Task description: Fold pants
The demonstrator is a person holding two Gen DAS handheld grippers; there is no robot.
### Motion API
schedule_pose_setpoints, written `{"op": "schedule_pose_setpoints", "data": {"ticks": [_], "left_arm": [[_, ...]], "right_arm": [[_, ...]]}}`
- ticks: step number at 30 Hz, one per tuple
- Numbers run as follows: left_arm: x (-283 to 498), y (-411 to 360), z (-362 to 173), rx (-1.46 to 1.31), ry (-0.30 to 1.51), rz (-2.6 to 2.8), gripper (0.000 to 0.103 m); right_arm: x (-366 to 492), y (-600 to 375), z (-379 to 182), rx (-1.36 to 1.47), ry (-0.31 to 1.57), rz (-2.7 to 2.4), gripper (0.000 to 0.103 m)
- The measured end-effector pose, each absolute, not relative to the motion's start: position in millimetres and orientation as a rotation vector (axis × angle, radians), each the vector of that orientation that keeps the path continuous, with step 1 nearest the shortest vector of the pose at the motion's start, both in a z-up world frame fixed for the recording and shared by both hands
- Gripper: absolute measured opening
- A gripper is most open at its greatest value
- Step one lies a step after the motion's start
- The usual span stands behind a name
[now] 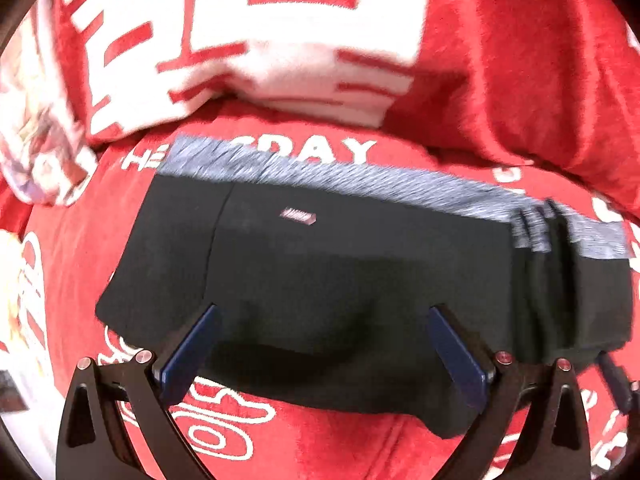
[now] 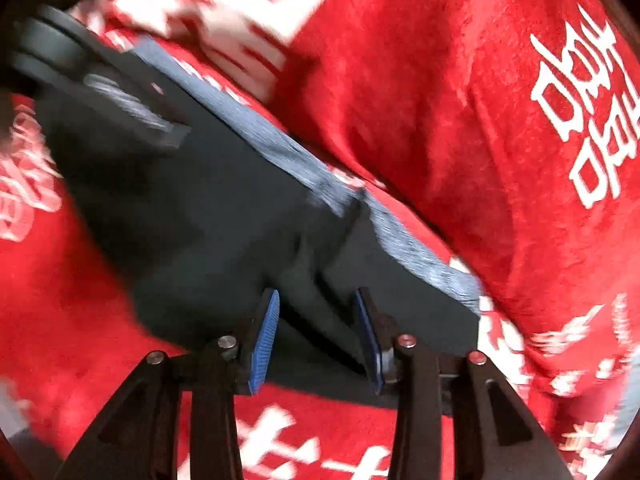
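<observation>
Black pants (image 1: pixel 360 272) with a grey waistband (image 1: pixel 360 184) lie folded across a red blanket (image 1: pixel 500 80); a small label shows on the top layer. My left gripper (image 1: pixel 323 309) hovers over the near edge, pointing steeply down, jaws wide open and nothing between them. In the right wrist view the same pants (image 2: pixel 192 208) run diagonally, the waistband (image 2: pixel 280 152) on the far side. My right gripper (image 2: pixel 317 291) stands partly open at the near corner. A raised crease of black cloth sits between its blue pads (image 2: pixel 264 340), which do not press on it.
The red blanket carries white lettering (image 2: pixel 580 120) and a large white patch with red bars (image 1: pixel 280 40), bunched up behind the pants. A pale patterned cloth (image 1: pixel 36 140) lies at the far left. A dark gripper body (image 2: pixel 52 48) fills the upper left of the right wrist view.
</observation>
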State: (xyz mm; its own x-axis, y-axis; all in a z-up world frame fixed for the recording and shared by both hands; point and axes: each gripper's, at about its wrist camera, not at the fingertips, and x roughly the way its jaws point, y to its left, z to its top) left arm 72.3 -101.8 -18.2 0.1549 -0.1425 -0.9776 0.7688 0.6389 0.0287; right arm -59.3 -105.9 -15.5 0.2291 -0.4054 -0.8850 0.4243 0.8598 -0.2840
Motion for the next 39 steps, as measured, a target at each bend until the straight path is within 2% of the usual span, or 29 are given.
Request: {"op": "schedule_pose_setpoints", "data": {"ticks": [2,4,7,9,13,16,18,20,22,23,24,25,31,34,37,39], "left_arm": [[64,-111,-10,0.611,1.267,-0.806,0.103],[51,-125,-7,0.612,1.288,-0.889,0.103],[21,-149,-4,0.606,1.306,-1.011,0.103],[5,-166,-6,0.606,1.323,-1.065,0.094],[-22,-194,-22,0.627,1.406,-1.128,0.073],[-32,-205,-36,0.633,1.468,-1.157,0.066],[-38,-210,-46,0.654,1.487,-1.164,0.053],[-44,-211,-53,0.657,1.52,-1.171,0.035],[-47,-211,-55,0.654,1.522,-1.169,0.035],[-48,-210,-53,0.653,1.513,-1.173,0.03],[-48,-208,-49,0.651,1.505,-1.174,0.027],[-48,-207,-47,0.649,1.502,-1.178,0.027],[-48,-185,-30,0.689,1.402,-1.152,0.027],[-47,-175,-54,0.718,1.432,-1.087,0.027],[-46,-172,-52,0.683,1.404,-1.077,0.029],[-47,-171,-49,0.71,1.372,-1.05,0.056]], "right_arm": [[-78,-128,-4,0.252,1.159,-0.551,0.041],[-116,-167,1,0.645,1.02,-0.55,0.041],[-170,-214,-21,1.09,0.875,-0.583,0.041],[-198,-230,-39,1.28,0.798,-0.576,0.041],[-225,-236,-64,1.477,0.724,-0.566,0.041],[-240,-238,-79,1.581,0.651,-0.584,0.041],[-245,-242,-88,1.62,0.61,-0.582,0.041],[-246,-246,-95,1.636,0.586,-0.574,0.041],[-249,-249,-102,1.661,0.57,-0.575,0.041],[-250,-251,-107,1.683,0.557,-0.576,0.028],[-251,-252,-112,1.708,0.542,-0.581,0.008],[-251,-253,-114,1.723,0.537,-0.589,0.004],[-239,-249,-84,1.611,0.609,-0.545,0.004],[-231,-239,-96,1.612,0.665,-0.572,0.004],[-227,-237,-113,1.625,0.682,-0.59,0.004],[-225,-239,-108,1.577,0.706,-0.566,0.007]]}}
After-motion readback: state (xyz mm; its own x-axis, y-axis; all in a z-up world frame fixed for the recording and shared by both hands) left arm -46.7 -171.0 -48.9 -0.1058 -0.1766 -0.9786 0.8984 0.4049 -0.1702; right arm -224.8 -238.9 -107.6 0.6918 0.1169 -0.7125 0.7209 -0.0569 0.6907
